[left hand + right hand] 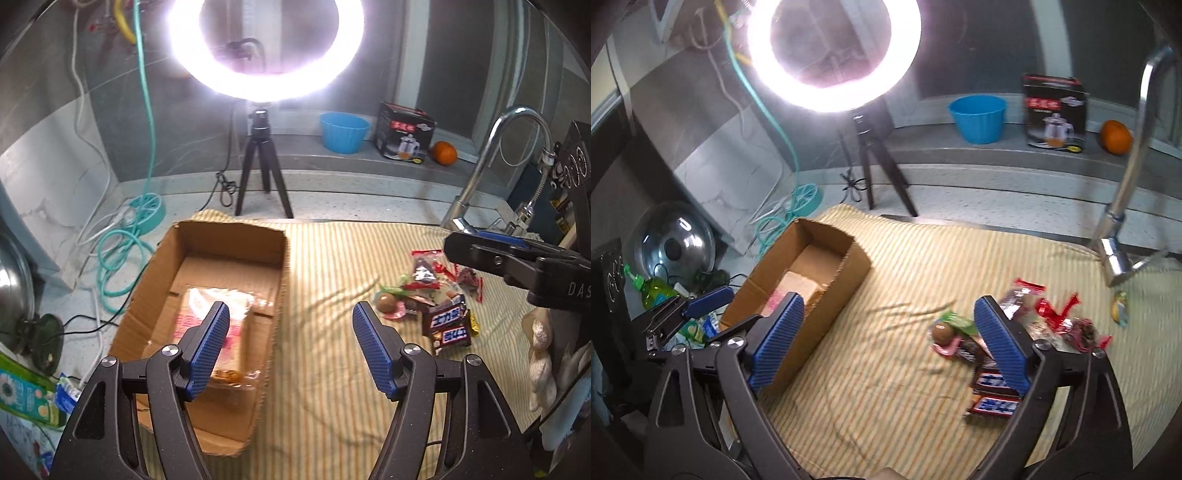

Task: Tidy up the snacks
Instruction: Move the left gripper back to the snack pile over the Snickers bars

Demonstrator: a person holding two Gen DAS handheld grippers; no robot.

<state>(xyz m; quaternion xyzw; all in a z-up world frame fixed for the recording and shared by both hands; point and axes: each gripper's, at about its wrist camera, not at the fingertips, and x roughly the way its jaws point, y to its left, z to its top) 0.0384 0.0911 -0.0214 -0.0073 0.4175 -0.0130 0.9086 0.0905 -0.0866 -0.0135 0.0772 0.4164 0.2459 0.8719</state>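
Blue ribbed fingers (208, 349) of the left gripper (291, 347) are seen spread wide, with nothing held, above the striped cloth (332, 387) and the near edge of the cardboard box (155, 273). One clear snack packet (221, 321) is seen lying inside the box. The right gripper (888, 341) is likewise spread wide and empty. The snack pile (1027, 332), with two chocolate bars (993, 393), is found on the cloth, well apart from the box and partly hidden behind one right finger.
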